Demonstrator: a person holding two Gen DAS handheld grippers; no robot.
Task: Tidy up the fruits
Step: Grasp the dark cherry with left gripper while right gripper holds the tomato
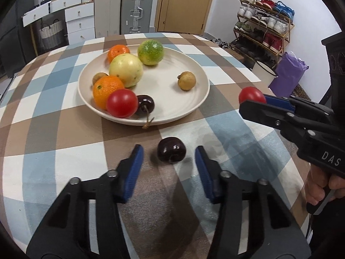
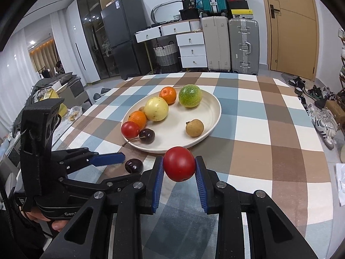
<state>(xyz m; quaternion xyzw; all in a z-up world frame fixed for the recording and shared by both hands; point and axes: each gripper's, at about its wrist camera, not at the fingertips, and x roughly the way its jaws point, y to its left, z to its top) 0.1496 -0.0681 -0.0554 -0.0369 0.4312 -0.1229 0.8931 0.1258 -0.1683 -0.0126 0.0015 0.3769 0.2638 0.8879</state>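
Observation:
A cream plate [image 1: 189, 105] [image 2: 213, 116] on the checked tablecloth holds several fruits: two oranges, a yellow fruit [image 1: 126, 70], a green fruit [image 1: 150, 52], a red tomato [image 1: 121, 103], a dark cherry [image 1: 146, 104] and a brown longan [image 1: 186, 80]. A second dark cherry [image 1: 171, 149] [image 2: 134, 165] lies on the cloth in front of the plate, between the open fingers of my left gripper [image 1: 169, 153] [image 2: 120, 158]. My right gripper [image 2: 179, 166] [image 1: 256, 102] is shut on a red tomato [image 2: 179, 164] [image 1: 251, 94], held just before the plate's near rim.
The round table [image 2: 269, 129] drops off on all sides. Behind it stand suitcases [image 2: 243, 45], white drawers [image 2: 192, 49], a fridge and a door. A shoe rack [image 1: 263, 28] and a purple bag [image 1: 287, 73] stand at the right.

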